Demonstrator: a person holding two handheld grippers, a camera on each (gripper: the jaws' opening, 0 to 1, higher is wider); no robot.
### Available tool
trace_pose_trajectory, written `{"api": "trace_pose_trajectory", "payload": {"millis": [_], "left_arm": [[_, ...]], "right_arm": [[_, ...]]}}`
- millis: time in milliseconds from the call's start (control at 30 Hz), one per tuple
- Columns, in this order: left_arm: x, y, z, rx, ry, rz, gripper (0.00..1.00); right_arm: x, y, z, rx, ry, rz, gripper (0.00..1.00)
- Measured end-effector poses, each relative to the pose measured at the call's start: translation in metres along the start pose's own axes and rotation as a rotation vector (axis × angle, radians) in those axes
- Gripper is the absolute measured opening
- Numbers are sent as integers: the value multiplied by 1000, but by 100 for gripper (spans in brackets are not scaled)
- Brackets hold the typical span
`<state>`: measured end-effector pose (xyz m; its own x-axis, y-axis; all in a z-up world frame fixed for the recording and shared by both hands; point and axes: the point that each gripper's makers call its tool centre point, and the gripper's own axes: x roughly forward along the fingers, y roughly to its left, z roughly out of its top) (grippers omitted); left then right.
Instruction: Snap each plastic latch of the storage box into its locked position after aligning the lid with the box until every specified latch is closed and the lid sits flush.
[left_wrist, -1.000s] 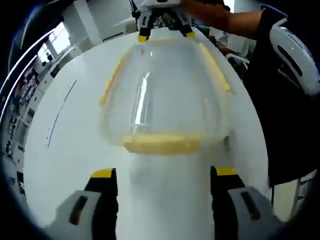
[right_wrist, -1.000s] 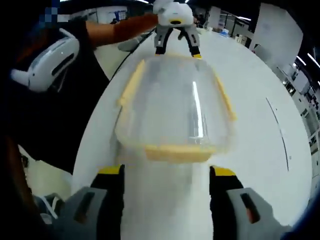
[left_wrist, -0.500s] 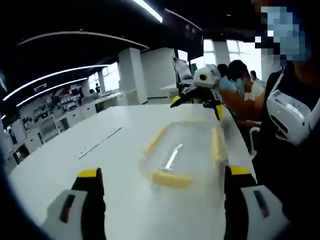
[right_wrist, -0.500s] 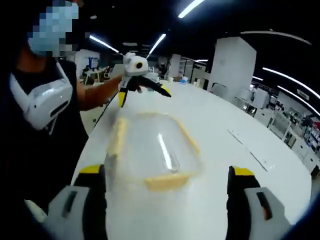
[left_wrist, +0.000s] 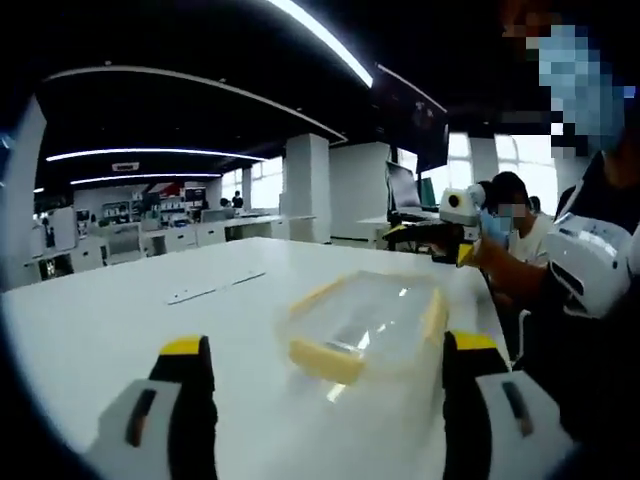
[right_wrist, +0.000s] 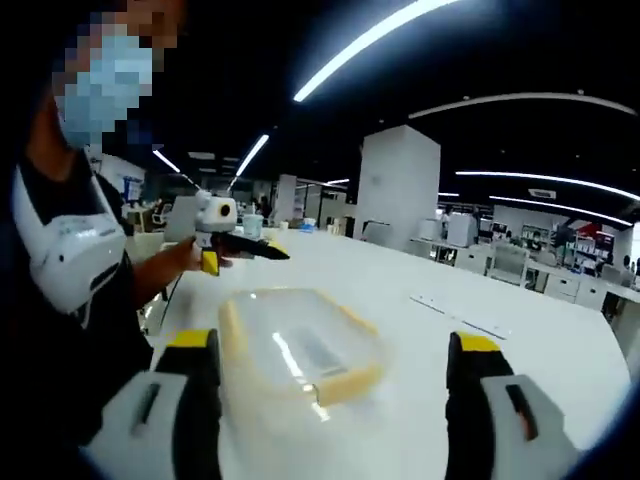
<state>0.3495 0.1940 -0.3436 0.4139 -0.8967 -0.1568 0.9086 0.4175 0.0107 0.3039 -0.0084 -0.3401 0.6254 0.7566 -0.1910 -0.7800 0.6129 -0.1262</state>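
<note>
Bare table (left_wrist: 120, 310) around box (left_wrist: 365, 325) (person beside)

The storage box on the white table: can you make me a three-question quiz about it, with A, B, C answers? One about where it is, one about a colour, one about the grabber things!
1. Where is the storage box?
A. On the white table
B. On the floor
C. Held up in the air

2. What colour are its latches?
A. Blue
B. Yellow
C. Red

3. How is the left gripper in the left gripper view?
A. Shut on the box
B. Shut on a latch
C. Open, fingers wide apart

Answers:
1. A, the box rests flat on the tabletop in both views.
2. B, pale yellow strips run along the clear lid's edges.
3. C, the fingers stand far apart on either side of the view, with the box beyond them, untouched.
</note>
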Motion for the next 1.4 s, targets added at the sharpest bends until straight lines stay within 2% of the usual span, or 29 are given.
{"api": "trace_pose_trajectory", "payload": {"millis": [100, 167, 233, 300, 367, 400, 500, 600, 733, 933, 1200, 1400], "left_arm": [[-1, 0, -14, 59, 51, 32, 77], [1, -6, -18, 33, 53, 23, 76], [4, -14, -28, 48, 90, 1, 73], [6, -18, -34, 56, 97, -12, 68], [7, -18, -35, 69, 92, -21, 56], [8, -18, -34, 72, 88, -24, 54], [13, -23, -35, 64, 95, -49, 61], [16, -22, -37, 118, 113, -17, 57], [21, -25, -36, 134, 113, -11, 56], [23, -24, -33, 157, 110, -4, 59], [26, -25, -34, 133, 104, 0, 57], [27, -27, -35, 124, 106, -9, 55]], "right_arm": [[1, 5, -16, -26, 29, -14, 81], [2, 12, -27, -100, 60, -19, 77], [4, 19, -29, -85, 58, 2, 72], [7, 22, -33, -71, 56, 21, 66], [10, 21, -34, -62, 56, 24, 60], [11, 20, -34, -53, 53, 25, 60], [15, 21, -33, -49, 51, 35, 59], [18, 19, -34, -68, 60, 15, 58], [20, 14, -34, -116, 65, -26, 52], [23, 13, -35, -133, 78, -30, 55], [23, 14, -35, -90, 74, -27, 54], [21, 17, -36, -89, 75, -17, 51]]}}
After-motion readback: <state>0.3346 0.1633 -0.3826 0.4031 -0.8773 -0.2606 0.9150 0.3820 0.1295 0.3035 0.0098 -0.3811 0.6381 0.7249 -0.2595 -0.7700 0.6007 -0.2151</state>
